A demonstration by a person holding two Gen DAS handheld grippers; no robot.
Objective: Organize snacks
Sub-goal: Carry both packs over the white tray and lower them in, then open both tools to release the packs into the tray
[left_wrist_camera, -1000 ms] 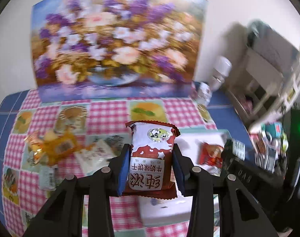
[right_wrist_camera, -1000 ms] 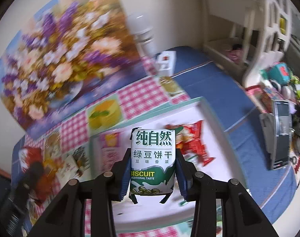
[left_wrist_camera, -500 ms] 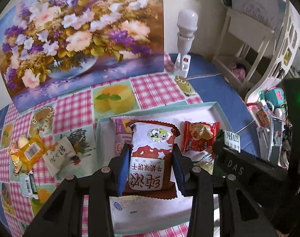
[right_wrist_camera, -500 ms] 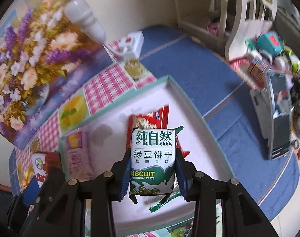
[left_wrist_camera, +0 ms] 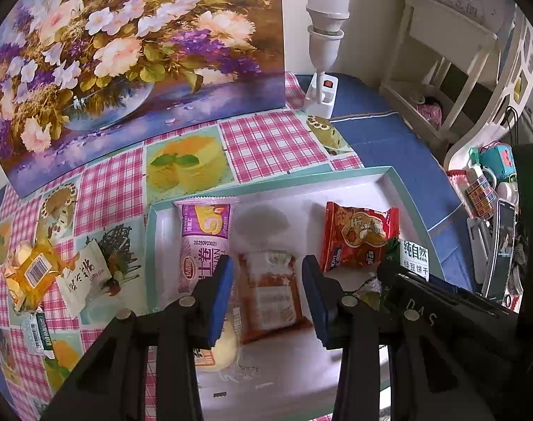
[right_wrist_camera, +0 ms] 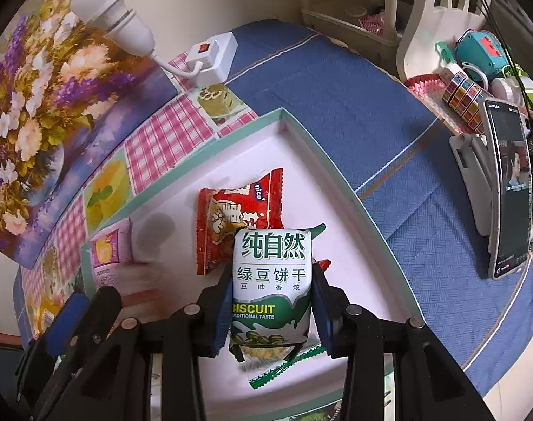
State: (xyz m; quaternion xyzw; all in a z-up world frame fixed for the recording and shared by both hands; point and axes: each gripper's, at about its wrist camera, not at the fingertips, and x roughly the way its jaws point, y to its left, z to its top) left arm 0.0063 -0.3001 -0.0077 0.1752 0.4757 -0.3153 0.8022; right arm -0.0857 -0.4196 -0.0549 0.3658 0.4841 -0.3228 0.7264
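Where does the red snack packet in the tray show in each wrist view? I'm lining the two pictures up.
Left wrist: red snack packet, right of centre, in the tray.
Right wrist: centre, behind the held green biscuit pack.
Shared landmark: white lamp base.

Green biscuit packet (right_wrist_camera: 270, 287) upright above tray (right_wrist_camera: 340, 179)

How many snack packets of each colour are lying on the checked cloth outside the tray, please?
orange packet: 1
white packet: 1
silver packet with a green label: 1
Total: 3
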